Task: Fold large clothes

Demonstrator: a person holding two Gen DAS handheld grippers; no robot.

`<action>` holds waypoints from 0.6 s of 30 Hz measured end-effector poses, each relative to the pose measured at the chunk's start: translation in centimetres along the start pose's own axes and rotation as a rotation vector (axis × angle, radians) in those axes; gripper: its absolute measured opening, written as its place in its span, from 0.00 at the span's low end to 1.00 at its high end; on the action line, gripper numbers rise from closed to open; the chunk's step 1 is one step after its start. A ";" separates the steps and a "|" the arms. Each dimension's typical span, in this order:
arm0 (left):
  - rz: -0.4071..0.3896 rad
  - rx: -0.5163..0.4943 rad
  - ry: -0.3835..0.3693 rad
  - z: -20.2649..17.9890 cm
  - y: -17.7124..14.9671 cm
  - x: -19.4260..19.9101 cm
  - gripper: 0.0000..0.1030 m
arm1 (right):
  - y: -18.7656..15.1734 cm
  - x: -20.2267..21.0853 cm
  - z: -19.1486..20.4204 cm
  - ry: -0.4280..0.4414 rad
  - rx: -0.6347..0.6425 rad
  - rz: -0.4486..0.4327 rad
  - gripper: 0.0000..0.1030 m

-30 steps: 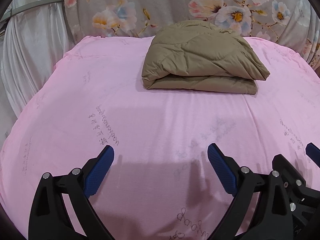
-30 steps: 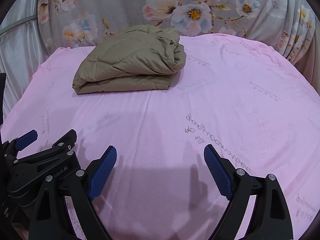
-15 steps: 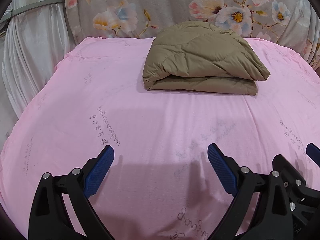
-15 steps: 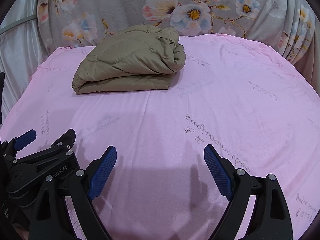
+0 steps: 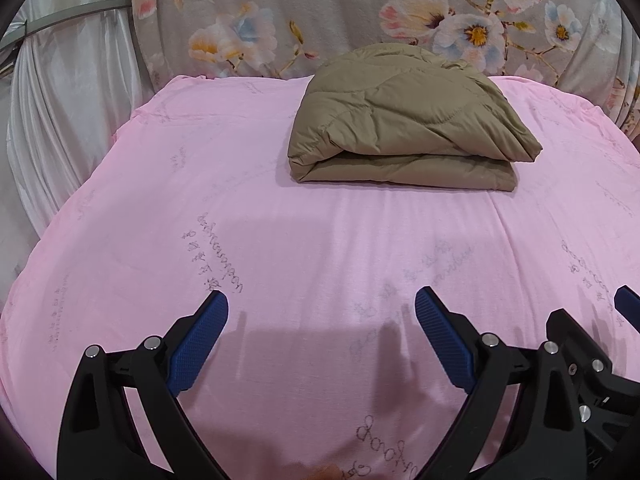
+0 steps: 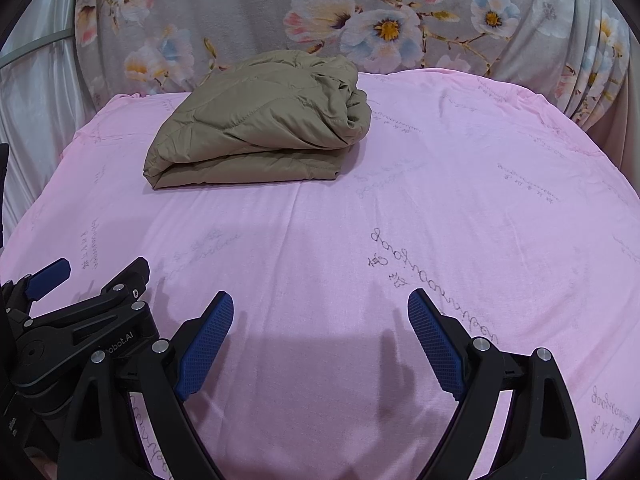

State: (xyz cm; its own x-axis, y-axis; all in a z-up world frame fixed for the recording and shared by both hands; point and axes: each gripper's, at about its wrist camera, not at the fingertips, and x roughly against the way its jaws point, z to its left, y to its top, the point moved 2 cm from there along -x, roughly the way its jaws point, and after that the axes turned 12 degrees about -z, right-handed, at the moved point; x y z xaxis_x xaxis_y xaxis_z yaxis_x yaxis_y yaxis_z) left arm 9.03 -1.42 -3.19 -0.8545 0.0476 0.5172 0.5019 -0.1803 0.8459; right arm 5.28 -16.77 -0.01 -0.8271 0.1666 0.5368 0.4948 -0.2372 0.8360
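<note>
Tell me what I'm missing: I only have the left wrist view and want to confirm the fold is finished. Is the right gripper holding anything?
Observer: No. In the right wrist view the right gripper is open with only the pink sheet between its fingers.
Operator: What does the jacket's right end look like? I see only its front.
Observer: On the khaki quilted jacket the right end is a bunched roll of layers, not a flat edge.
Operator: Is anything lying right of the jacket?
Observer: Only bare sheet, out to the floral curtain.
</note>
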 end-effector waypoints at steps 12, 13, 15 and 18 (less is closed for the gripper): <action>-0.006 0.000 0.007 -0.1 0.0 0.1 0.89 | 0.1 -0.1 -0.1 0.000 0.001 -0.004 0.84; -0.006 0.000 0.007 -0.1 0.0 0.1 0.89 | 0.2 0.0 -0.1 0.000 0.000 -0.005 0.84; -0.009 0.001 0.007 -0.1 0.0 0.2 0.89 | 0.3 0.0 -0.2 0.001 -0.001 -0.007 0.84; -0.009 0.003 0.007 -0.1 0.1 0.2 0.89 | 0.2 0.1 -0.2 0.000 -0.001 -0.008 0.84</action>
State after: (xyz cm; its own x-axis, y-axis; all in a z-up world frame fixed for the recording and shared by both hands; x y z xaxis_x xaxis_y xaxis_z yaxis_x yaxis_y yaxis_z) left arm 8.85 -1.55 -2.99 -0.8601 0.0422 0.5084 0.4944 -0.1767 0.8511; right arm 5.31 -16.96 0.21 -0.8309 0.1685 0.5303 0.4880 -0.2372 0.8400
